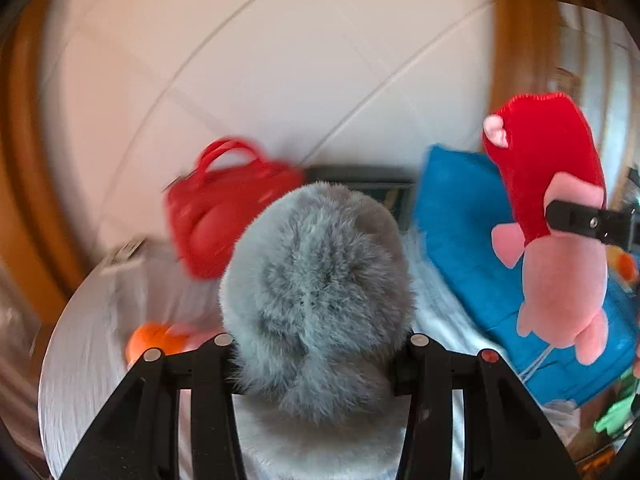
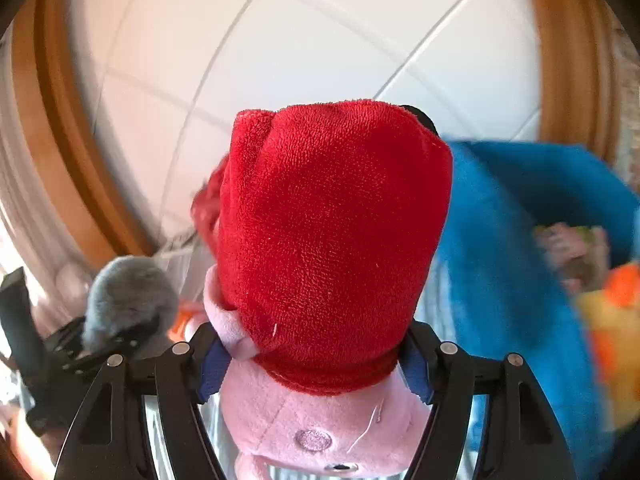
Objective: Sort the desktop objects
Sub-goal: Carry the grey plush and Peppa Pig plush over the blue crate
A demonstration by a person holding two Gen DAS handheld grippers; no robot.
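Observation:
My left gripper [image 1: 318, 354] is shut on a grey fluffy plush [image 1: 316, 292] and holds it up above the table. The plush also shows in the right wrist view [image 2: 128, 296], low at the left. My right gripper [image 2: 316, 364] is shut on a pink pig plush in a red dress [image 2: 332, 240], held in the air. In the left wrist view the pig plush [image 1: 552, 220] hangs at the right, with a black finger [image 1: 576, 220] of the right gripper across its middle.
A blue fabric basket [image 1: 460, 220] stands at the right; in the right wrist view the basket [image 2: 500, 220] holds a yellow and orange toy [image 2: 616, 320]. A red handbag [image 1: 224, 212], an orange toy [image 1: 152, 340] and a dark box [image 1: 360, 184] lie on the white table [image 1: 84, 340].

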